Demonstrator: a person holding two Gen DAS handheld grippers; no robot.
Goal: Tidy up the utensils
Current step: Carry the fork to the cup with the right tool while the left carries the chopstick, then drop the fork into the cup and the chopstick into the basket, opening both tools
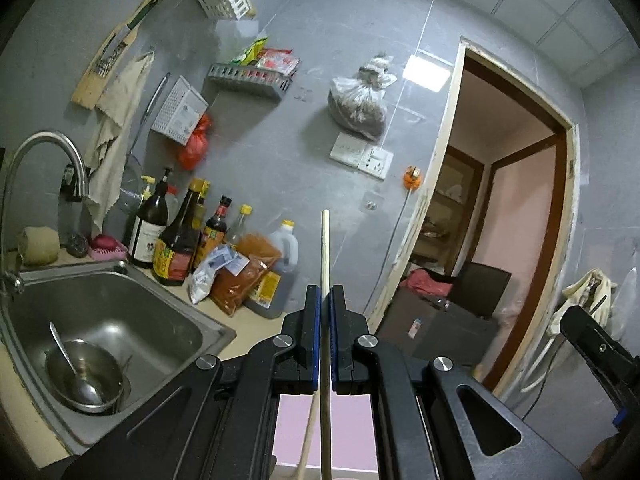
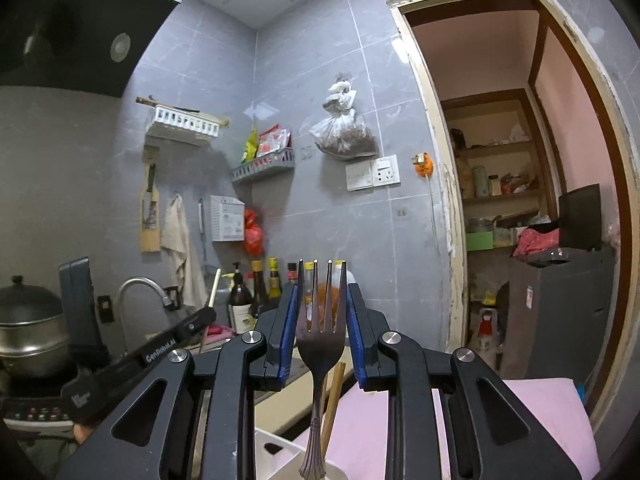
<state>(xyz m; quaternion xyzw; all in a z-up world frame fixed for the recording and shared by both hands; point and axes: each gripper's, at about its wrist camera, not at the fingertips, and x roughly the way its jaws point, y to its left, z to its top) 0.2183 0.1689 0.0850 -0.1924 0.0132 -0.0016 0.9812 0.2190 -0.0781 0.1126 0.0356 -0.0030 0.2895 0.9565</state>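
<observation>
Chopstick (image 1: 325,248): held upright between the pads of the left gripper (image 1: 325,300), its long axis running straight up the frame, the tip well above the fingertips and the lower end passing down below the gripper body.
Left gripper state: closed almost fully, the jaws pinched on the thin stick alone; a second pale stick (image 1: 307,440) is seen lower down, and whether it is also gripped cannot be told.
Sink (image 1: 216,328): placed to the left of and below the left gripper, with a bowl (image 1: 116,380) and a spoon (image 1: 68,354) lying in it.
Fork (image 2: 321,332): held tines-up in the right gripper (image 2: 322,316), its handle running down and out of the bottom of the frame.
Right gripper state: narrowly parted, the blue pads pressed on the edges of the fork's head.
White holder (image 2: 276,452): probably a utensil rack, seen only in part directly under the fork handle.
Deciding relation: both utensils are stood vertical, so a straight lowering is likely needed; the right hand appears the nearer to the holder.
</observation>
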